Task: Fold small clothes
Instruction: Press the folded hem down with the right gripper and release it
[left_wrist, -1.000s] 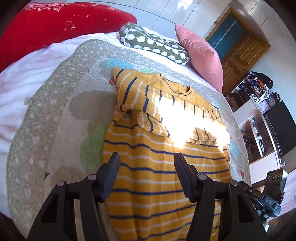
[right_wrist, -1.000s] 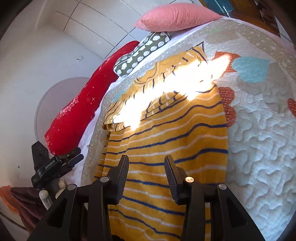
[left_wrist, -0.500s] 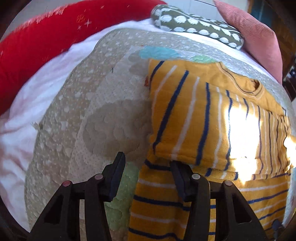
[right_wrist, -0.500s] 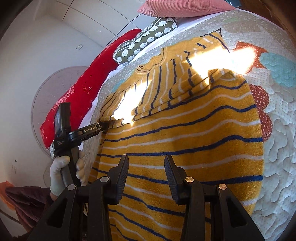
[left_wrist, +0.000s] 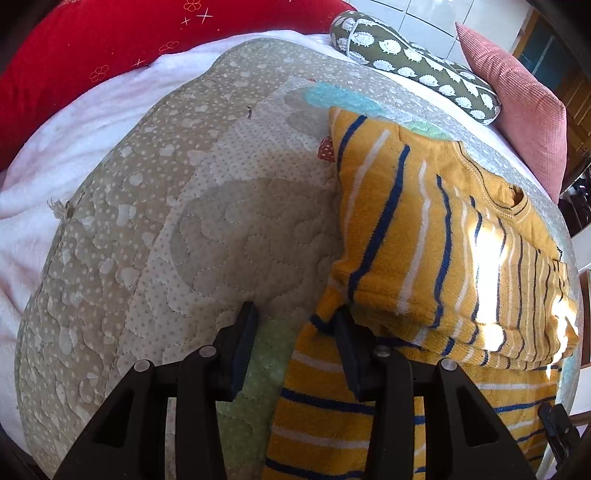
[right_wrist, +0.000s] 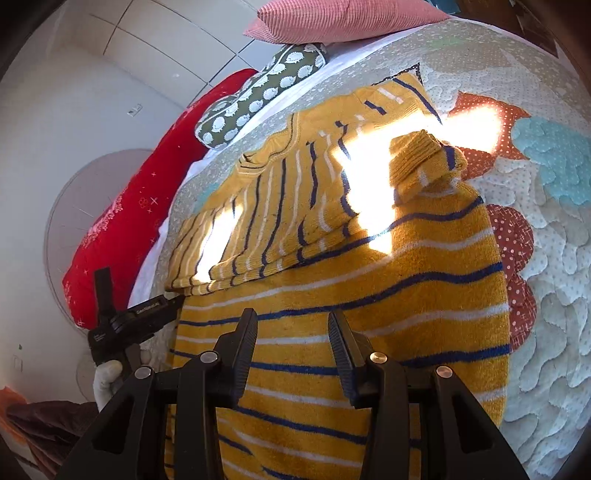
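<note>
A yellow sweater (left_wrist: 424, 240) with navy and white stripes lies flat on the quilt (left_wrist: 207, 221), both sleeves folded across its chest. My left gripper (left_wrist: 295, 325) points down at the sweater's left side, just below the folded sleeve. Its jaws are closing, with the garment's edge between them near the right finger (left_wrist: 343, 332), and the left finger rests over bare quilt. In the right wrist view the sweater (right_wrist: 369, 295) fills the middle, and my right gripper (right_wrist: 293, 328) hovers open over its striped body with nothing between the fingers. The left gripper (right_wrist: 147, 310) shows there at the sweater's left edge.
A red pillow (left_wrist: 110, 40), a green hedgehog-print cushion (left_wrist: 413, 62) and a pink cushion (left_wrist: 517, 107) line the head of the bed. White blanket (left_wrist: 55, 166) lies left of the quilt. A gloved hand (right_wrist: 107, 373) holds the left gripper. Wooden furniture stands beyond the bed's right side.
My left gripper swung left and down from over the sweater's body to its left edge, and its jaws narrowed. The right gripper crept forward over the sweater's body, same opening.
</note>
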